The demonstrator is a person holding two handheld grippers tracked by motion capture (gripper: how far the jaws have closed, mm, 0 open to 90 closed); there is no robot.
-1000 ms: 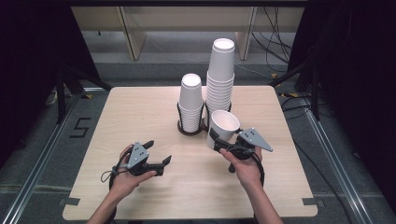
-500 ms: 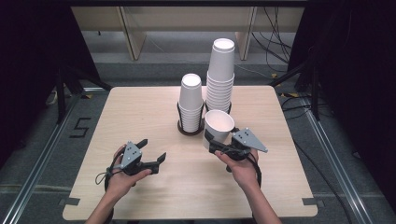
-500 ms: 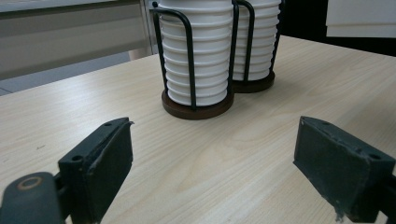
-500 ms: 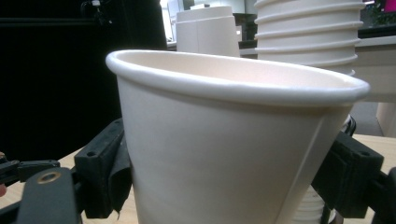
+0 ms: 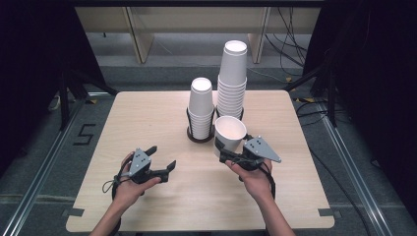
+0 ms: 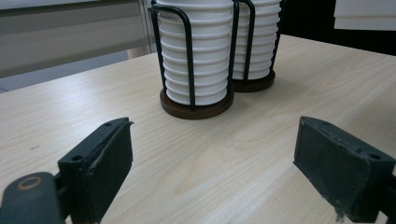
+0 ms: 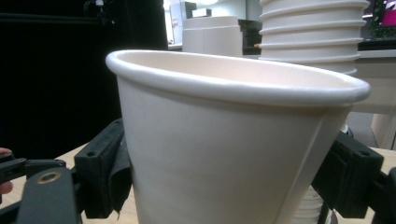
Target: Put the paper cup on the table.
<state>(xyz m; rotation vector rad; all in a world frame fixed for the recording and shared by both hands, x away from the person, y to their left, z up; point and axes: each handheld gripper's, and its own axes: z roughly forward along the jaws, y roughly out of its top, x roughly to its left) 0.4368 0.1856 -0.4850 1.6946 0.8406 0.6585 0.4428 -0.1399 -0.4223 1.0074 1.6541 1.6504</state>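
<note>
Two stacks of white paper cups sit in black wire holders on round dark bases, side by side around 12 o'clock from the table's middle: the shorter stack (image 5: 201, 112) on the left, the taller stack (image 5: 232, 81) touching-close on its right. Both stand between the grippers and the far edge of the light wooden table (image 5: 147, 113), so that's the clutter to mind. Behind the table at 12 o'clock is a pale shelf unit (image 5: 147, 29), and black cables (image 5: 295, 54) trail over the floor at about 2 o'clock.

Only writing I can spot is a "5" (image 5: 81, 134) marked on the floor at 9 o'clock. No print visible on the cups.

Now the tools. The right gripper (image 5: 231, 153) is clamped on a single loose paper cup (image 5: 230, 135), one pad on each side of its wall, cup upright-ish and tipped a little, just in front of the taller stack at roughly 5 o'clock from it. The left gripper (image 5: 164, 160) sits low over the table at 7 o'clock, jaws spread apart with bare wood between them, pointing toward the shorter stack.
</note>
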